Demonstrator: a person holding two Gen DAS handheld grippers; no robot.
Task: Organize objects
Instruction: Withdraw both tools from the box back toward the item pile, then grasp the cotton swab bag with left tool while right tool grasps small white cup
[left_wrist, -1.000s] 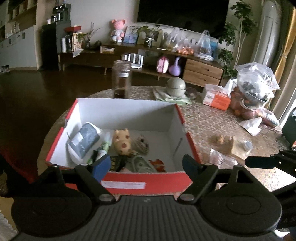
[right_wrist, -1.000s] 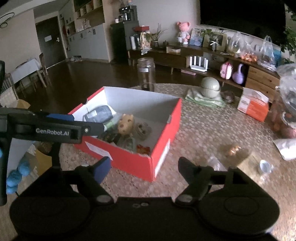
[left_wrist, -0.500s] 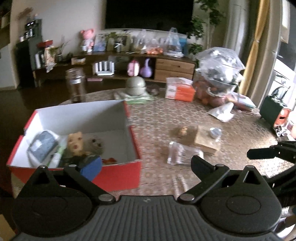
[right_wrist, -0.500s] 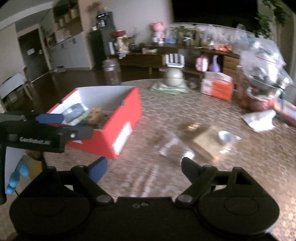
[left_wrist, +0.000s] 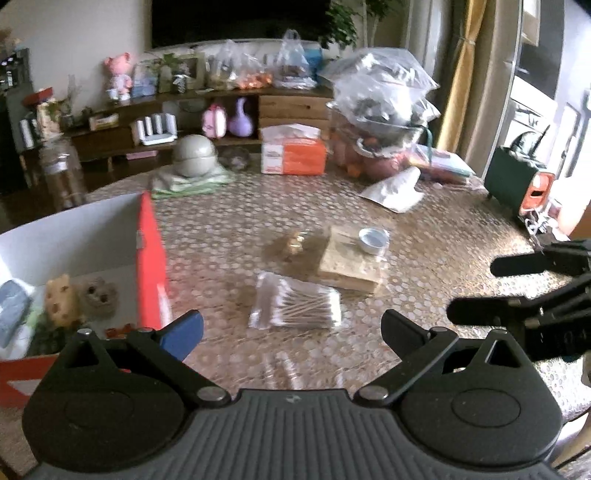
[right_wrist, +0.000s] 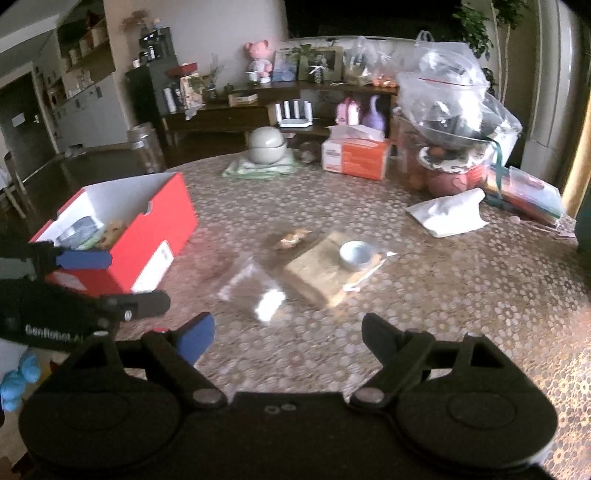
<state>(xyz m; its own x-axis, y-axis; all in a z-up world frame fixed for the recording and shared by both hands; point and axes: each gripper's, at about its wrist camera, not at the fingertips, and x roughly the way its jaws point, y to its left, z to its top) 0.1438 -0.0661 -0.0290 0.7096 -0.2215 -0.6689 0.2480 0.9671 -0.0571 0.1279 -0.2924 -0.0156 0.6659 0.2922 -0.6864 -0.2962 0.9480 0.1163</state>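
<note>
Swab bag (left_wrist: 295, 304): flat on the table (left_wrist: 443, 236), just ahead of the left gripper (left_wrist: 291, 326), long axis crosswise to the fingers, swabs inside running side to side. Left jaws spread wide, having just opened, nothing between them. Right gripper (right_wrist: 288, 330) spread too, jaws just widened, empty; bag (right_wrist: 255, 291) ahead and slightly left, blurred. Beyond the bag: tan pad (left_wrist: 351, 264) carrying a small tin (left_wrist: 373, 240). Red box (left_wrist: 151, 258) to the left.
</note>
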